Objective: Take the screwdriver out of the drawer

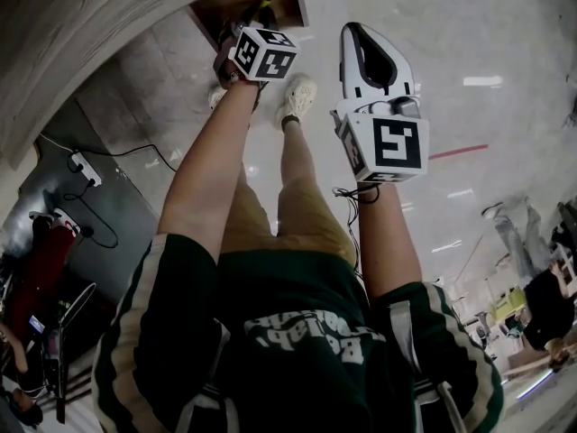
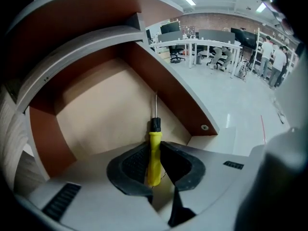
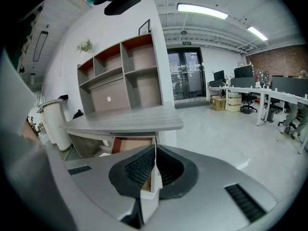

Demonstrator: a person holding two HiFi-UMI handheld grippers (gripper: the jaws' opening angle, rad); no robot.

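The left tool is clamped on the yellow handle of the screwdriver, which lies inside the open drawer. The right tool is closed and empty, held away from the drawer. The grasp looks made; lifting the screwdriver out remains.

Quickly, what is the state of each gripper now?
Left gripper: closed on the screwdriver handle.
Right gripper: closed, holding nothing.

Beyond the right claw stands a grey wood-grain shelving unit with rust-brown backs. To its right are glass double doors, a glossy pale floor, white office tables and long ceiling strip lights.
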